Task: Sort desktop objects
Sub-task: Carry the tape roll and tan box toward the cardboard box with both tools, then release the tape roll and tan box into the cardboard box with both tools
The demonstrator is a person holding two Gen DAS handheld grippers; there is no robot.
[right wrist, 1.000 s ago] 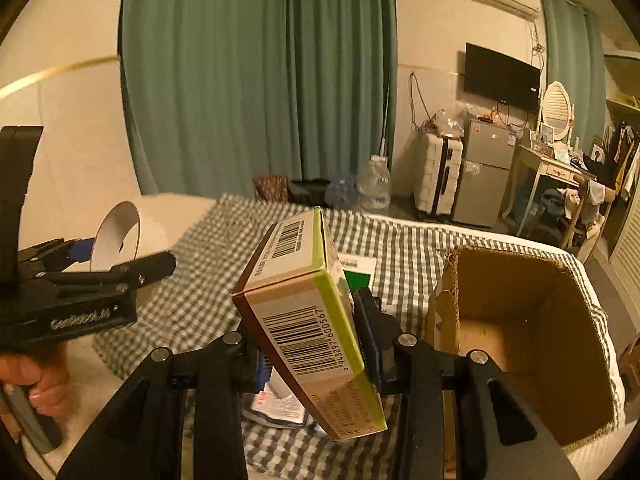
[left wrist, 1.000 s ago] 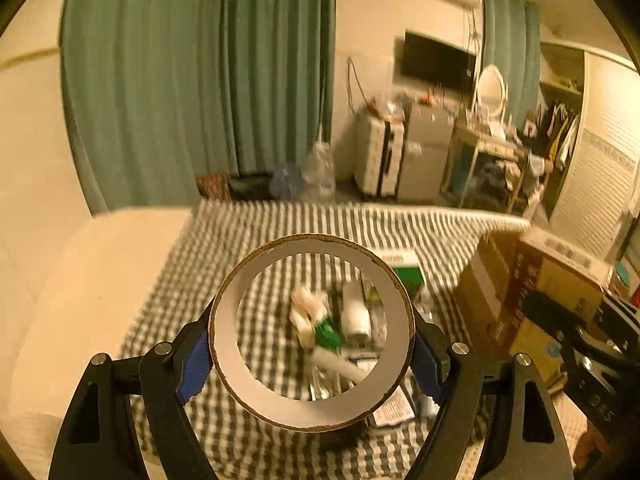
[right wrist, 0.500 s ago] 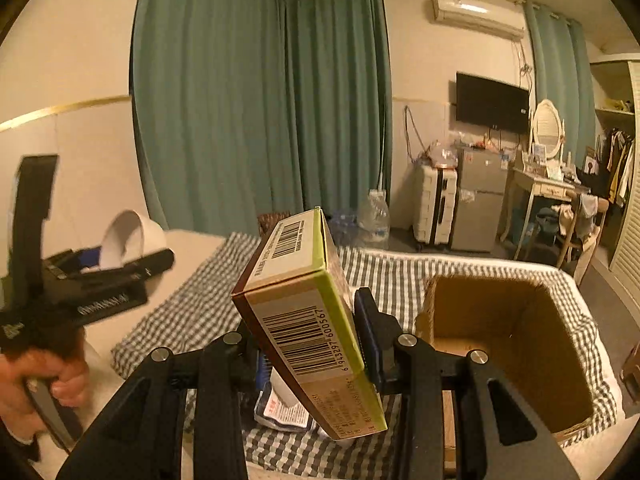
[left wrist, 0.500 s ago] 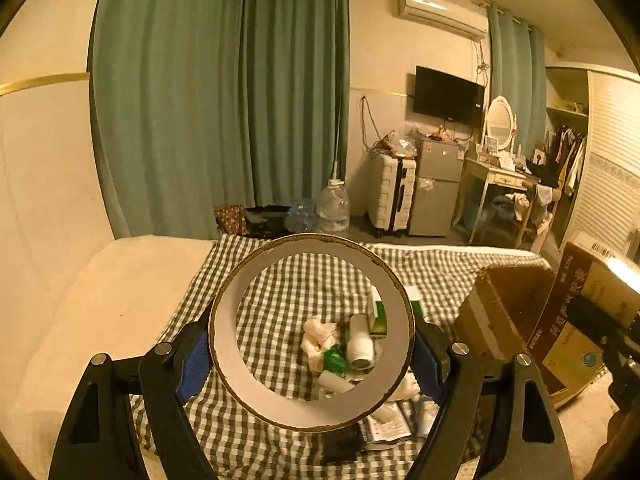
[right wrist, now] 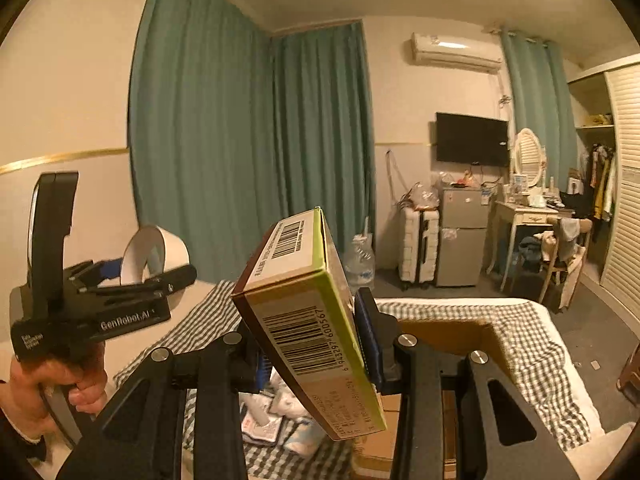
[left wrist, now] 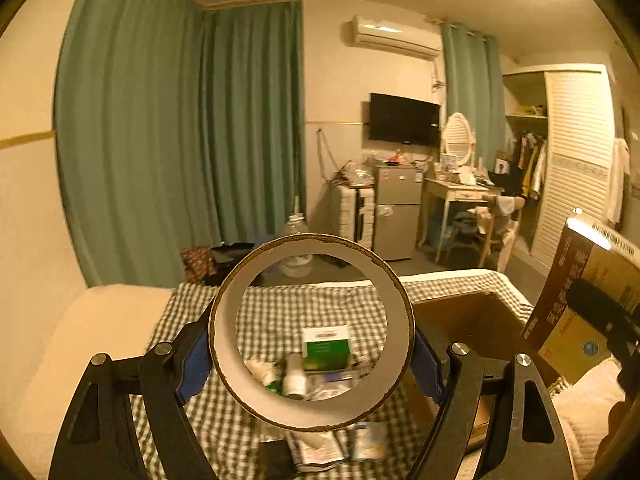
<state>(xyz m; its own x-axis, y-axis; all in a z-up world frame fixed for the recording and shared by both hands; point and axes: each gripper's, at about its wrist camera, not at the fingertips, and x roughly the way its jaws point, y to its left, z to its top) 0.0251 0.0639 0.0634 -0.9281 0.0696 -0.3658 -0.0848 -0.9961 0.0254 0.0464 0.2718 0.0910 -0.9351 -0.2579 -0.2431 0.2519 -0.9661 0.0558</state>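
Note:
My left gripper (left wrist: 312, 360) is shut on a wide tape roll (left wrist: 312, 404), white inside with a brown rim, its hole facing the camera. The blue pads press its two sides. From the right wrist view the same tape roll (right wrist: 160, 256) and left gripper (right wrist: 132, 280) hang at the left, held by a hand (right wrist: 52, 388). My right gripper (right wrist: 314, 354) is shut on a tilted carton (right wrist: 308, 320) with barcodes and a yellow-green edge. The carton (left wrist: 580, 300) also shows at the right of the left wrist view. Both are held above a checked cloth (left wrist: 280, 304).
An open cardboard box (left wrist: 472, 312) stands on the cloth at the right. A green box (left wrist: 326, 350), small bottles (left wrist: 294, 376) and flat sachets (left wrist: 320, 448) lie in a pile under the tape roll. Curtains, a fridge and a desk stand far behind.
Both grippers have risen and tipped upward, so the pile on the cloth sits lower in view. The tape roll and the carton stay gripped as before.

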